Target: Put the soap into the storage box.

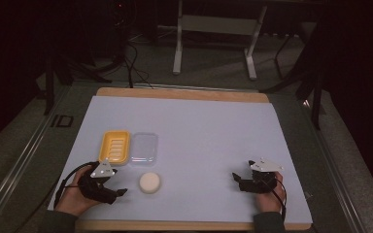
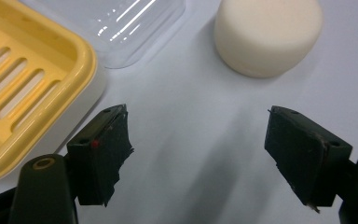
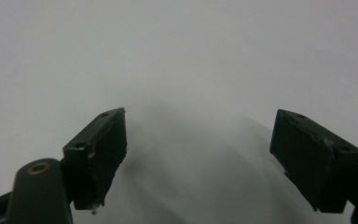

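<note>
In the high view, the left tongs [image 1: 119, 192] rest low on the white table [image 1: 209, 131], pointing toward the round cream soap [image 1: 150, 182], which lies just beside their tips and apart from them. Behind the soap sit the yellow soap dish [image 1: 114, 147] and the clear lid [image 1: 144, 147], side by side and touching. The right tongs [image 1: 237, 180] lie well apart, near the table's right front, aimed inward.

In the left gripper view, the left tongs [image 2: 198, 151] stand released, jaws wide with bare table between them. The soap [image 2: 268, 35] sits ahead, toward the right jaw, untouched. The slotted dish [image 2: 28, 84] and lid [image 2: 121, 28] lie to the left; its slots show clearly here.

In the right gripper view, the right tongs [image 3: 200, 158] are released too, above plain white table [image 3: 177, 56].
</note>
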### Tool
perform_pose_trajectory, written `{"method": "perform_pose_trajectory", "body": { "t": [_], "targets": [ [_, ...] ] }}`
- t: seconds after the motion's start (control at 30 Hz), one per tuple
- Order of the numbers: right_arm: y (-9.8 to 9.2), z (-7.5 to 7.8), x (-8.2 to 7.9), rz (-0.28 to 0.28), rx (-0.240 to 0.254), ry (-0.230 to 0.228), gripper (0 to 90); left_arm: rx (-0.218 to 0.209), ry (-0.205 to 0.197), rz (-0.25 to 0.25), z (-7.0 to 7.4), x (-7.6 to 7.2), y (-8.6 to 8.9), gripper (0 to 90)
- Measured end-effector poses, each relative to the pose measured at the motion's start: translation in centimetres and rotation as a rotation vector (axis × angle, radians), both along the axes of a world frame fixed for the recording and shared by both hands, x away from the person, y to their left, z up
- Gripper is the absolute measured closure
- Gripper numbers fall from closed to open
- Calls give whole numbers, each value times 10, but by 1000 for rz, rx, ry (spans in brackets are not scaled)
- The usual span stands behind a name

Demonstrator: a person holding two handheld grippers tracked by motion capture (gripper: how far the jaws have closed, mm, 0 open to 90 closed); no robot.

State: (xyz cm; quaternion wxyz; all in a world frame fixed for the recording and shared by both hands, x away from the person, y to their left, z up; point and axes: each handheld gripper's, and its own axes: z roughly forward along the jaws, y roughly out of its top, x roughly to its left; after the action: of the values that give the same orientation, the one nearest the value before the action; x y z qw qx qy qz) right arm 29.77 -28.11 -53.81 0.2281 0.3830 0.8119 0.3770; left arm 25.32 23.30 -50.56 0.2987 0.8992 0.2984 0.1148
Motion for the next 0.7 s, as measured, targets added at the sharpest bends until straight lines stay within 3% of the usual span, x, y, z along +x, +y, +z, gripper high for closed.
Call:
{"method": "perform_pose_trajectory", "body": {
  "t": [0.3,0.7],
  "targets": [
    [0,0,0,6,3,0,184,45,15,-64,4,10,-10,209],
    [0,0,0,8,5,-2,184,85,46,-112,6,21,-23,190]
  ]
}}
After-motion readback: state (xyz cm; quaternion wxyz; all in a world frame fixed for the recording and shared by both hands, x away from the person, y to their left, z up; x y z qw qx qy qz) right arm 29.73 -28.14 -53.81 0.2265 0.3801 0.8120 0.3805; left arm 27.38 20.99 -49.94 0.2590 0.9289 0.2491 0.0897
